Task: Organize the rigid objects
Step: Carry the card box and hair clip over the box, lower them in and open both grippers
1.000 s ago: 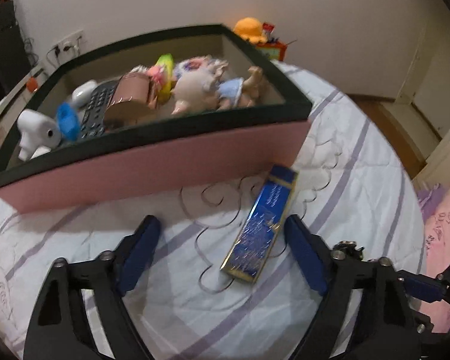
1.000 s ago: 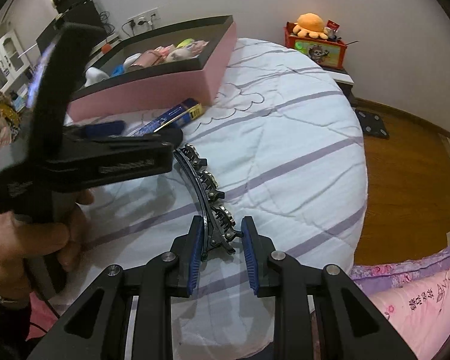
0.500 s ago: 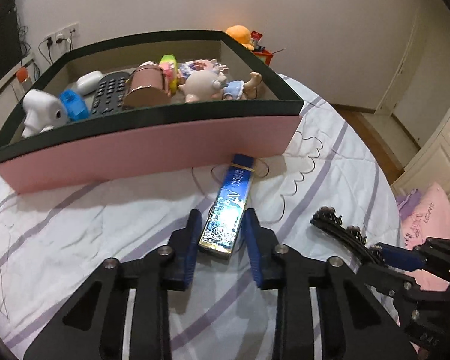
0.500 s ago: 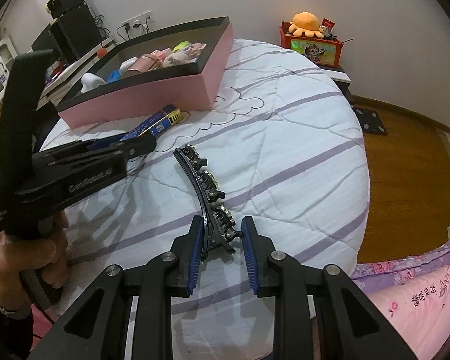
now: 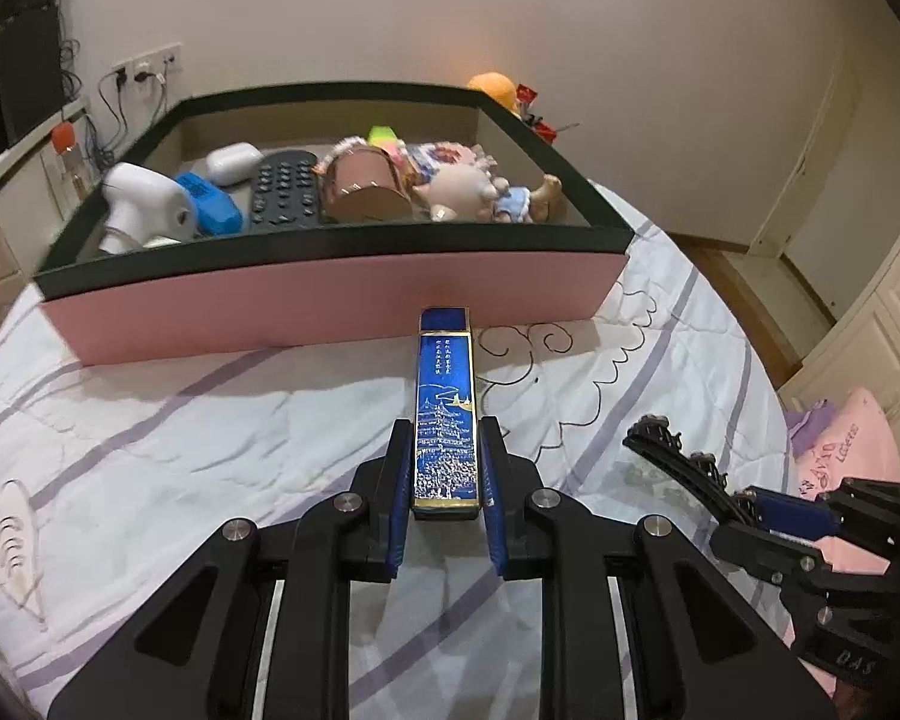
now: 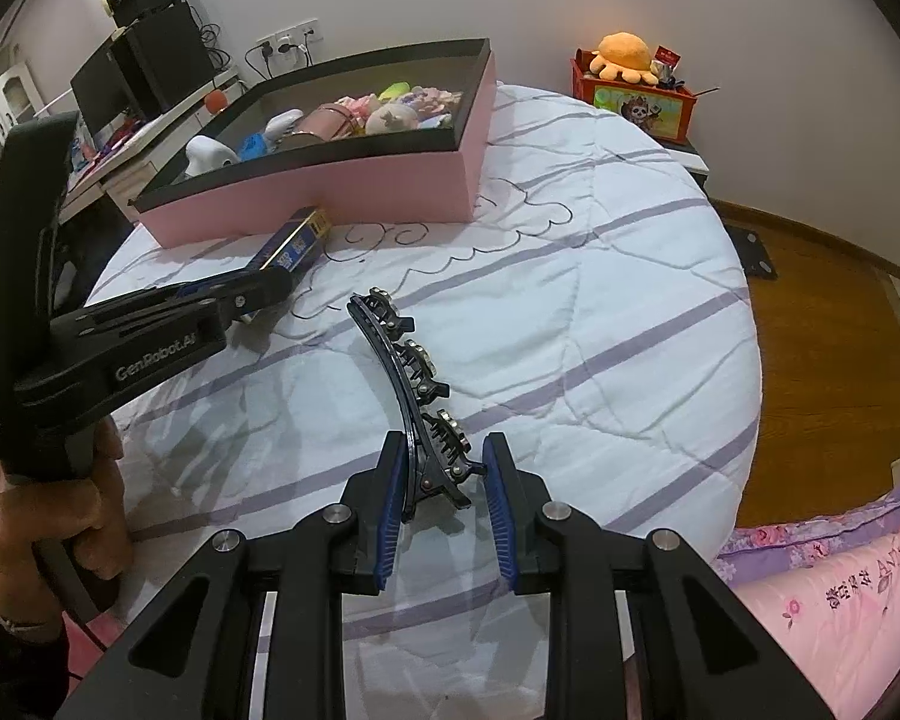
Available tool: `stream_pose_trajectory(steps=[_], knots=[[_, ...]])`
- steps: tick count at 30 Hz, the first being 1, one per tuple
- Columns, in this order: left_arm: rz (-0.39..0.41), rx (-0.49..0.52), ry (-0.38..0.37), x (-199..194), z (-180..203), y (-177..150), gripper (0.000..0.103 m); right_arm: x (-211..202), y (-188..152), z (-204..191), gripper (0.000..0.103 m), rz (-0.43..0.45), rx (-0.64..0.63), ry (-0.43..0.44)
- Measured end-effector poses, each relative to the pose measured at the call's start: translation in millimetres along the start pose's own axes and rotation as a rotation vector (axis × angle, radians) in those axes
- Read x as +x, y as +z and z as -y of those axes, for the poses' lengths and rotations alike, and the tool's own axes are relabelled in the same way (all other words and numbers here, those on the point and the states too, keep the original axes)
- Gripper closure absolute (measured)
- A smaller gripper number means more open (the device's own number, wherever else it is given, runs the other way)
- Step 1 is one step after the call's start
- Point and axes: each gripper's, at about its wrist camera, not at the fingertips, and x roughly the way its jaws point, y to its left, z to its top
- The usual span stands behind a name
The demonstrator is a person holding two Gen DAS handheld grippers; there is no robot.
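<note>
My left gripper (image 5: 445, 468) is shut on the near end of a long blue and gold box (image 5: 444, 402), whose far end points at the pink storage box (image 5: 330, 306). In the right wrist view the same blue box (image 6: 294, 246) sticks out past the left gripper (image 6: 270, 291), close to the pink box (image 6: 354, 192). My right gripper (image 6: 444, 486) is shut on one end of a black curved hair clip (image 6: 405, 372) with metal studs, held above the bedspread. The hair clip (image 5: 678, 462) also shows at the right of the left wrist view.
The pink box holds a remote (image 5: 285, 192), a white thermometer (image 5: 144, 204), a doll (image 5: 468, 186) and several other items. A white striped bedspread (image 6: 600, 312) covers the round bed. A red toy box (image 6: 642, 99) stands by the wall, wooden floor (image 6: 822, 324) to the right.
My left gripper has shut on the blue box and the box now lies straight along its fingers, drawn closer to the pink box. The right gripper keeps hold of the hair clip.
</note>
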Motion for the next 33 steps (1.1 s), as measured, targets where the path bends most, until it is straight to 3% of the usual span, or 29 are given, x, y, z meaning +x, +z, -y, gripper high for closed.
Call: stream_pose_trajectory(steps=[10, 18, 26, 33], knots=[[0.064, -0.056, 0.089, -51, -38, 6, 0.083, -14, 23, -32, 0.077, 0.045, -0.065, 0.044], [0.121, -0.082, 0.134, -82, -69, 37, 0.083, -26, 71, -66, 0.077, 0.116, -0.154, 0.072], [0.173, -0.081, 0.136, -80, -90, 91, 0.083, -22, 147, -83, 0.077, 0.176, -0.183, 0.096], [0.143, -0.064, 0.114, -44, -98, 140, 0.083, 19, 216, -75, 0.077, 0.136, -0.149, 0.110]])
